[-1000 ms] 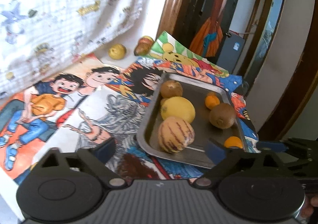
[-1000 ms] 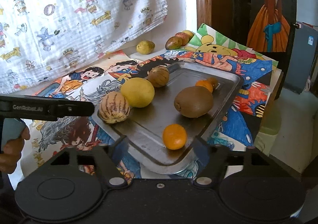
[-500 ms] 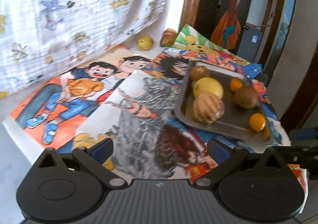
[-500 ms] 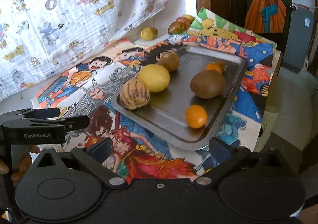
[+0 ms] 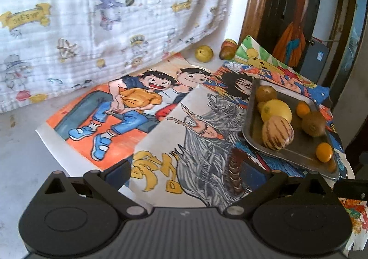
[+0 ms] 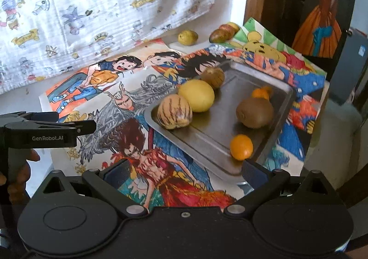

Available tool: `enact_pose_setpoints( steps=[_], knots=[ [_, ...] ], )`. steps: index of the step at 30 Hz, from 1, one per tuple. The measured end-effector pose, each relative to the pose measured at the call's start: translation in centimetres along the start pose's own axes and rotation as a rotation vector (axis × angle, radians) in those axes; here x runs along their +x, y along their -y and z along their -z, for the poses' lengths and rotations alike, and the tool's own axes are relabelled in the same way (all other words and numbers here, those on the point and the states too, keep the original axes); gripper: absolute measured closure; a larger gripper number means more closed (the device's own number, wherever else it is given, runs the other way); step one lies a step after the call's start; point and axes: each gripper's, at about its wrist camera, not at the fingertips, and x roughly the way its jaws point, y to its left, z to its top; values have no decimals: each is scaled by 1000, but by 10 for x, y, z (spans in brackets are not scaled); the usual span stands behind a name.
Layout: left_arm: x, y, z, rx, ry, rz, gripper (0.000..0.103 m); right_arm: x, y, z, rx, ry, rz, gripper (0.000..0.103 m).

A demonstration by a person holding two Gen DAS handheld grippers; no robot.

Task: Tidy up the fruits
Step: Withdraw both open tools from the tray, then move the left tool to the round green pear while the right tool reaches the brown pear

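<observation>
Both tools are hanging clear of the work: left gripper (image 5: 187,170) and right gripper (image 6: 184,170), jaws spread wide, gripping nothing. Metal tray (image 6: 207,141) is sitting right of centre, carrying striped melon (image 6: 174,111), yellow fruit (image 6: 196,95), kiwi (image 6: 254,110) and oranges. Loose fruit (image 6: 188,37) is lying far back, possibly a guava. Next move: reaching far across the cartoon posters (image 5: 128,109). Printed cloth (image 5: 92,17) is hanging behind.

We see a metal tray (image 6: 271,137) lying on colourful cartoon drawings (image 6: 142,102) that cover the tabletop (image 6: 20,100). On it sit a striped melon (image 6: 174,114) touching a yellow fruit (image 6: 196,95), a brown kiwi (image 6: 254,110) and an orange (image 6: 241,146). Our right gripper (image 6: 184,170) hangs wide apart near the tray's front edge, empty. The left gripper (image 6: 76,124) shows at the left, side-on.
</observation>
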Motion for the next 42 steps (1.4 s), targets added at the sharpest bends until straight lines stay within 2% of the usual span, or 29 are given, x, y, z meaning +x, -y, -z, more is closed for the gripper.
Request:
enact_pose_setpoints(
  steps=[16,23,27,32,38,42],
  knots=[
    [-7,-18,-27,0,51,-58,0,-2,-17,-33,-56,62,-38,1],
    [-15,-24,-55,37,107,-92,0,2,-8,-63,-16,97,-121,1],
    [-22,-24,-75,62,148,-109,0,-1,1,-95,-12,137,-171,1],
    [-29,-15,-110,99,207,-122,0,-13,14,-141,-59,211,-188,1],
    [-41,5,-160,161,315,-139,0,-44,46,-222,3,295,-244,1],
    [-39,17,-194,182,353,-154,0,-55,71,-281,50,299,-262,1]
  ],
)
